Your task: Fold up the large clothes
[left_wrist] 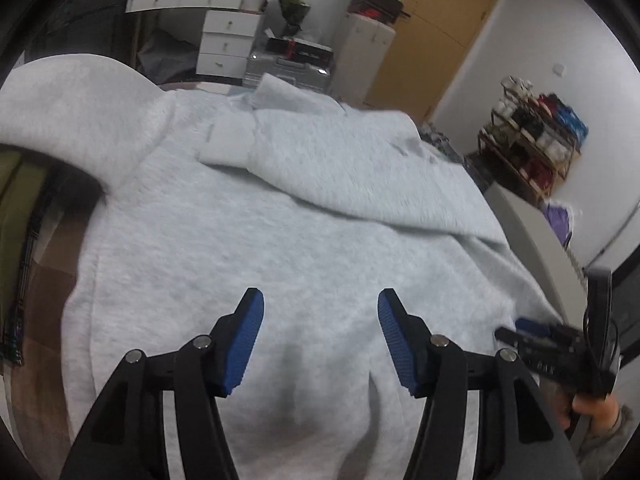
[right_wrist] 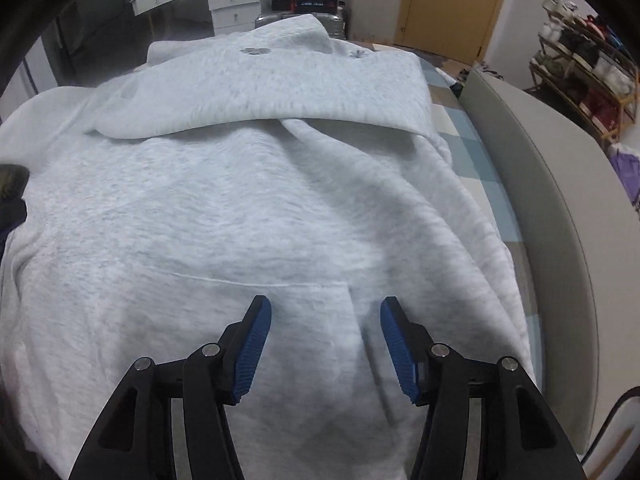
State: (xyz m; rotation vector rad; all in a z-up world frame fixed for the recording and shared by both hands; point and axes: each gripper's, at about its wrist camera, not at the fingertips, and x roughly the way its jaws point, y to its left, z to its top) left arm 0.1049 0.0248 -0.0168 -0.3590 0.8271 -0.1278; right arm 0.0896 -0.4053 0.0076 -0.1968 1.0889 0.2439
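Note:
A large light grey hoodie [left_wrist: 260, 232] lies spread over the bed, with one sleeve [left_wrist: 340, 168] folded across its upper body. My left gripper [left_wrist: 320, 336] is open and empty, just above the lower body of the hoodie. In the right wrist view the same hoodie [right_wrist: 240, 208] fills the frame, its folded sleeve [right_wrist: 280, 88] lying across the top and the front pocket [right_wrist: 304, 320] showing between my fingers. My right gripper [right_wrist: 326, 344] is open and empty above the pocket. The right gripper also shows at the right edge of the left wrist view [left_wrist: 560, 344].
A checked bed sheet [right_wrist: 472, 148] and a grey padded bed edge [right_wrist: 560, 208] run along the right. Beyond the bed stand white drawers [left_wrist: 228, 40], a wooden door [left_wrist: 440, 28] and a shoe rack [left_wrist: 532, 144]. A dark olive item [left_wrist: 16, 200] lies at the left.

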